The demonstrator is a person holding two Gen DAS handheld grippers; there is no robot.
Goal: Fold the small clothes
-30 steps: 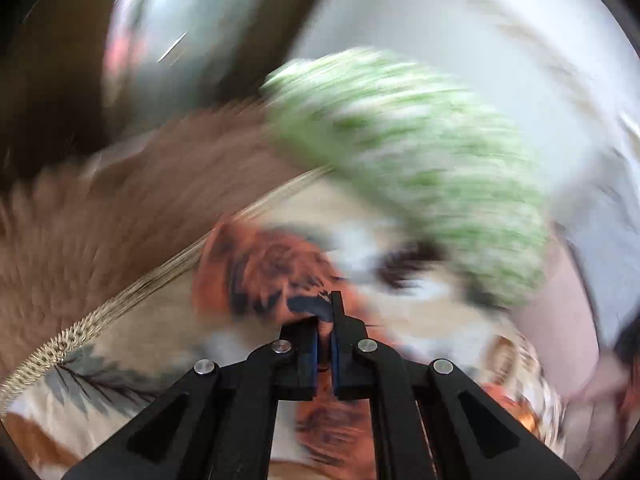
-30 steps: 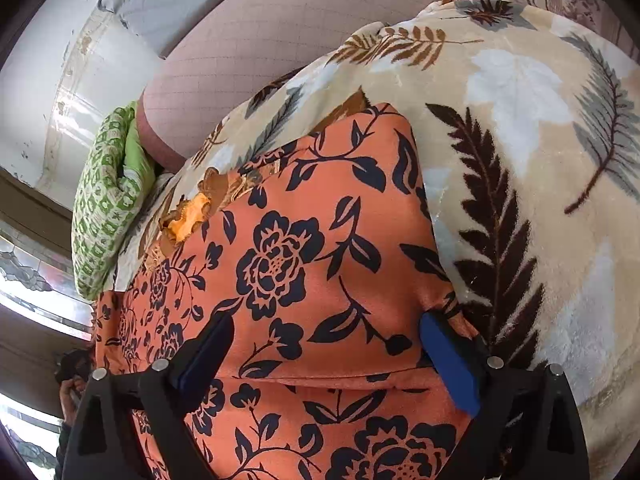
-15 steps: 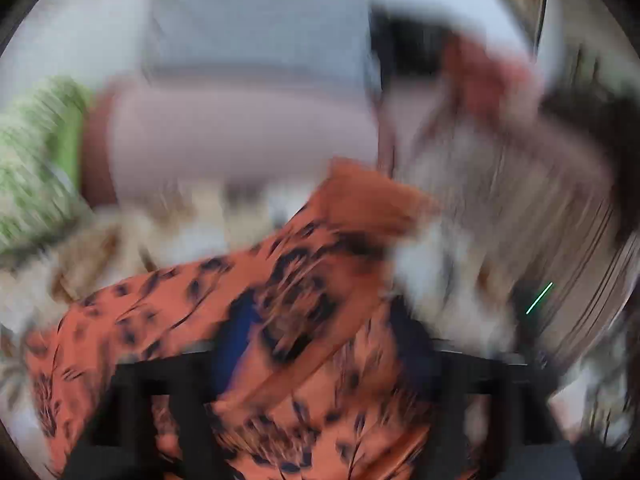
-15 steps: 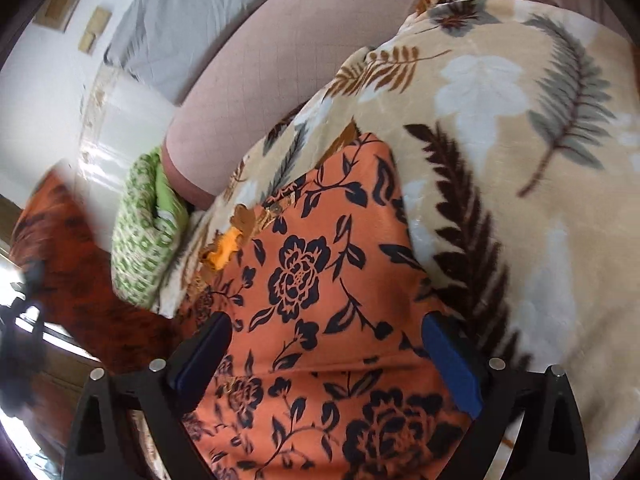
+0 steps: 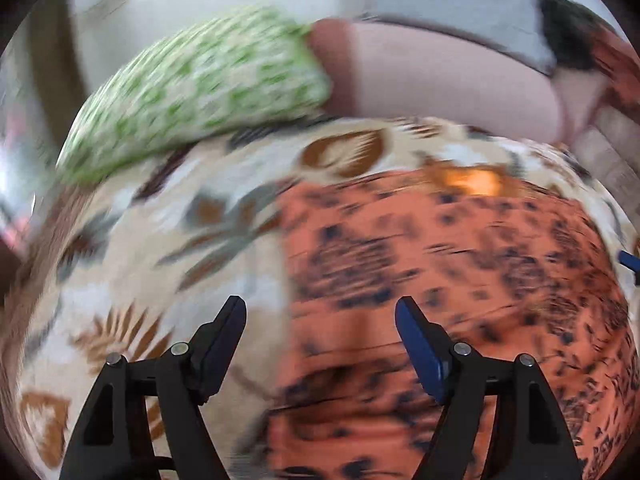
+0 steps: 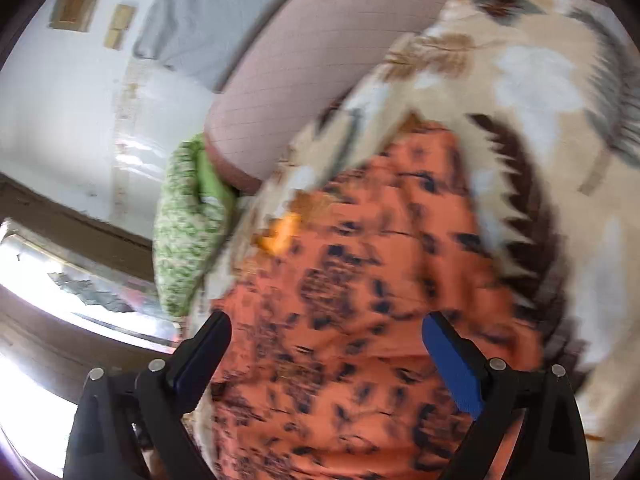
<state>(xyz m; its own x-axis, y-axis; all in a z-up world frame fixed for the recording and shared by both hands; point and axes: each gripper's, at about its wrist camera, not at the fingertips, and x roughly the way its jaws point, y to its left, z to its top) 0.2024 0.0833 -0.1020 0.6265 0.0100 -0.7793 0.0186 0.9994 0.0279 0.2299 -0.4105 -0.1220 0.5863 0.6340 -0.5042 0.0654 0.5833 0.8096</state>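
On the far left lay a green pillow [image 5: 200, 92], soft and puffy, with a small white pattern, its edge resting on the blanket [image 5: 132, 248]. The blanket was thick and fleecy, cream with brown and grey leaves, and it covered the bed like a rounded hill. Behind it stood a pink bolster [image 5: 440, 80] with a fine grid texture.

The left gripper [image 5: 320, 316] hovered with its jaws spread wide and nothing between them, above the left border of the garment [image 5: 460, 264]. The garment, thin orange cloth with dark flowers, lay flat on the blanket in the middle, in a roughly rectangular shape; a brighter orange patch showed near its far edge. Both views were blurred by motion, so I could not say for sure how many layers it had.

The right gripper [image 6: 324, 332] was also spread and empty, above the near part of the garment.

I judged that one fold was laid down and the hands were between grasps. The next move probably called for lowering each gripper to a near corner or edge, pinching only the thin cloth and not the fleece under it, then carrying it over evenly.
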